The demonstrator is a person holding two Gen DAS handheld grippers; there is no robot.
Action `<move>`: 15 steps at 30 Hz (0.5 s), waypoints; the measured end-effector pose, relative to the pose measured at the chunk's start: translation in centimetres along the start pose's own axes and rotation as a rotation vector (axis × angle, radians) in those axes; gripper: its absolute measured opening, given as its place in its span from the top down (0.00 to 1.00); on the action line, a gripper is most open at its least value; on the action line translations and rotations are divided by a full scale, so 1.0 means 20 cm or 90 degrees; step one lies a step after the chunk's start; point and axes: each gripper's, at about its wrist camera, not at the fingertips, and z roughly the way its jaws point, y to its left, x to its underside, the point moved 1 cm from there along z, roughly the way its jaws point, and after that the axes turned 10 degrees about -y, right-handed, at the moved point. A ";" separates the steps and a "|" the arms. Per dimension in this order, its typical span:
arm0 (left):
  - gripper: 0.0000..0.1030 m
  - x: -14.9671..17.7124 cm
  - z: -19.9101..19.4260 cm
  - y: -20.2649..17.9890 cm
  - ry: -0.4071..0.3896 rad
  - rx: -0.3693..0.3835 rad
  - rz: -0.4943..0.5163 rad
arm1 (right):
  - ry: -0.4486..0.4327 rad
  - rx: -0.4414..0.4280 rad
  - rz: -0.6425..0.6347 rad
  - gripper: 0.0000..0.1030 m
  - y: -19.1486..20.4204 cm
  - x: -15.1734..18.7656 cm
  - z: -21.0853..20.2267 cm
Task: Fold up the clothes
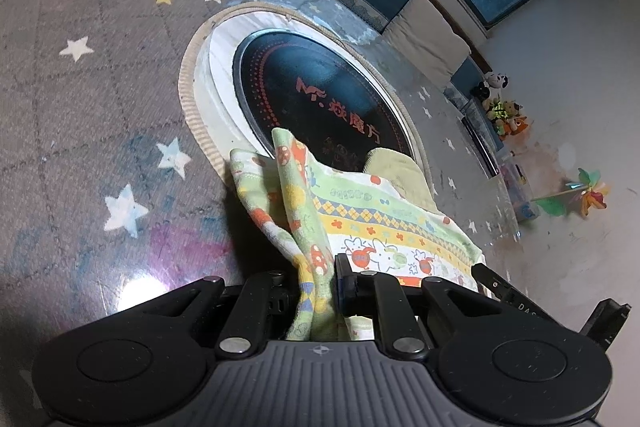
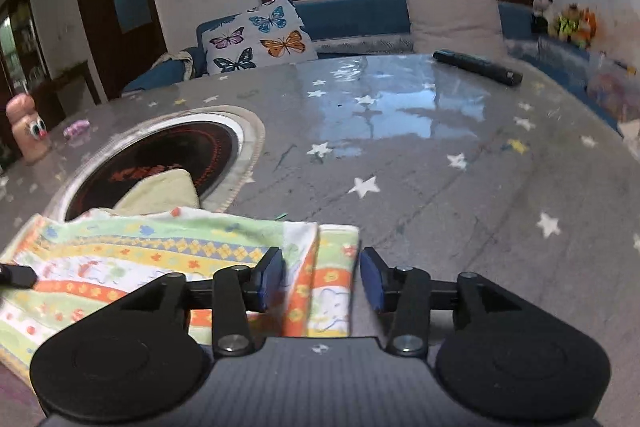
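Observation:
A small patterned garment (image 1: 380,219) with green, yellow and orange bands lies on the star-print table (image 1: 100,107), partly over the round cooktop. My left gripper (image 1: 320,291) is shut on a bunched edge of it, and that edge is lifted into a ridge above the table. In the right wrist view the garment (image 2: 160,251) lies flat and folded, its right-hand edge between my fingers. My right gripper (image 2: 322,279) is open, and its blue pads (image 2: 372,279) stand apart on either side of that edge without pressing on it. A pale yellow-green piece (image 2: 160,191) sticks out behind the garment.
A round black cooktop (image 2: 172,151) is set into the table (image 2: 400,167). A dark remote (image 2: 478,67) lies at the far right. A pink wrapper (image 2: 76,128) and a figure with eyes (image 2: 26,131) stand at the far left. A bench with cushions (image 2: 260,39) runs behind.

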 end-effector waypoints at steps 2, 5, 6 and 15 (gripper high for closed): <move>0.87 -0.01 0.00 -0.02 -0.005 -0.002 0.010 | -0.001 -0.004 0.002 0.69 0.02 0.00 0.00; 0.87 -0.02 -0.01 -0.07 -0.012 -0.002 0.027 | -0.002 -0.013 -0.001 0.88 0.06 0.01 -0.01; 0.88 -0.03 -0.02 -0.09 -0.014 -0.001 0.034 | -0.005 -0.016 0.000 0.90 0.06 0.01 -0.02; 0.90 -0.12 0.03 -0.41 -0.036 0.050 0.123 | -0.070 0.007 0.013 0.92 -0.01 -0.09 -0.19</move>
